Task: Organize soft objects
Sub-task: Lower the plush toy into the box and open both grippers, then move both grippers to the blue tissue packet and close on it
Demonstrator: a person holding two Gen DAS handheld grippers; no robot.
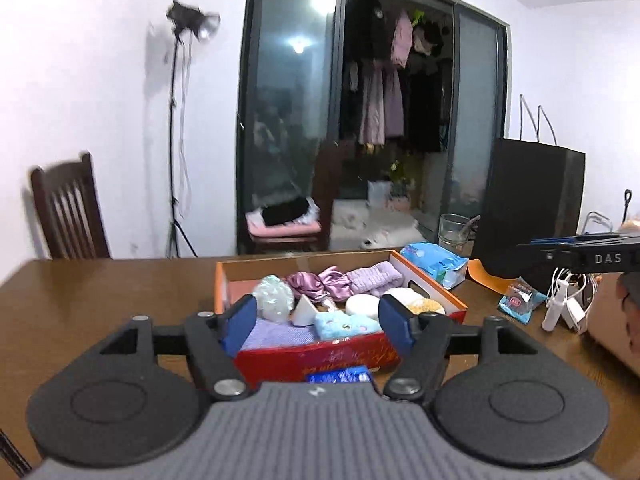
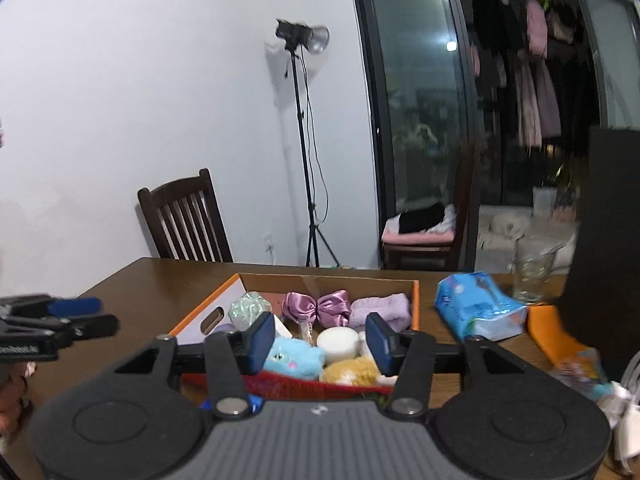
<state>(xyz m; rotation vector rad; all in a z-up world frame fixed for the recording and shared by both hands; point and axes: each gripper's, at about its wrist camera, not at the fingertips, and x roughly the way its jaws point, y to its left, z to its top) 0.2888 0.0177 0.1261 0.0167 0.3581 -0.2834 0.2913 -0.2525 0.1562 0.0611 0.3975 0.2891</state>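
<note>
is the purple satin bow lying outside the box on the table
No, the purple satin bow lies inside the box, toward its far wall, beside the lavender towel.

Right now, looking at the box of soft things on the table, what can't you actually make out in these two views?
- Floor of the box: both views, covered by its contents.
- Small blue item before the box: left wrist view, cut off by the gripper body.
- Tan fluffy item: right wrist view, partly behind the right gripper's fingers.
- Print on the blue packet: blurred.
- Glass: contents unclear.
</note>
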